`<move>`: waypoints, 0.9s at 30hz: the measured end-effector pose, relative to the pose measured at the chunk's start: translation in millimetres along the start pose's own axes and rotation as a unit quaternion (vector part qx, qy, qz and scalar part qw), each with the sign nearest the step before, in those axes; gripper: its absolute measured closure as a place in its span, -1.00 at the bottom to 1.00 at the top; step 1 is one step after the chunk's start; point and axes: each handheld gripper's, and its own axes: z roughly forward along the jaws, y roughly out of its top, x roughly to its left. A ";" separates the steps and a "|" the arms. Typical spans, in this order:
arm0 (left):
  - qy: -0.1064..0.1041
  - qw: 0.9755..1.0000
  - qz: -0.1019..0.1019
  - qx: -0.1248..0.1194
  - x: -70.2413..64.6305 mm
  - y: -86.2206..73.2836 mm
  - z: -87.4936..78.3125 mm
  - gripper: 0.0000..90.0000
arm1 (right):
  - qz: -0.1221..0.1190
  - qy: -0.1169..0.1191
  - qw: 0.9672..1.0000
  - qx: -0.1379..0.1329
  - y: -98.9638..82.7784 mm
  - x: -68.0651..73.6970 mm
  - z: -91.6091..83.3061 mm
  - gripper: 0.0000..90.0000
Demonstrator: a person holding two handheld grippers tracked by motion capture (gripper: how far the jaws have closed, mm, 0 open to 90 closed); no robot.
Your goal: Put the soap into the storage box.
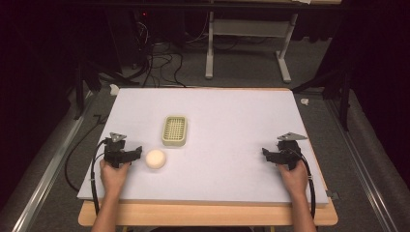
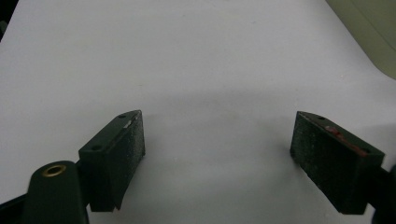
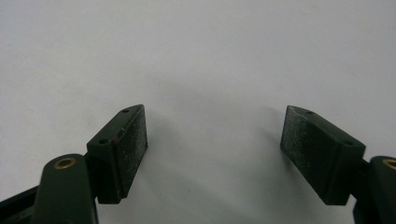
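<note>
A round cream-white ball (image 1: 155, 159) lies on the white table (image 1: 232, 125) toward the front left. Just behind it sits a pale green slotted tray (image 1: 175, 130), whose edge also shows as the pale green tray (image 2: 373, 32) at the top right of the left gripper view. My left gripper (image 1: 138, 152) rests on the table just left of the ball, open, jaws wide apart with bare table between them (image 2: 217, 135). My right gripper (image 1: 265, 153) rests near the front right, open, nothing between its jaws (image 3: 215, 133).
The table's wooden front edge (image 1: 208, 215) runs below the hands. Beyond the far edge stand a metal frame (image 1: 249, 46) and tangled cables (image 1: 154, 60) on the floor. A small white object (image 1: 114, 89) sits off the far left corner, another (image 1: 304, 101) off the far right.
</note>
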 end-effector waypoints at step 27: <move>-0.007 1.000 -0.004 0.004 1.2 1.2 0.3 -0.61 | 0.000 0.000 1.000 0.000 0.0 -0.2 0.1 -0.48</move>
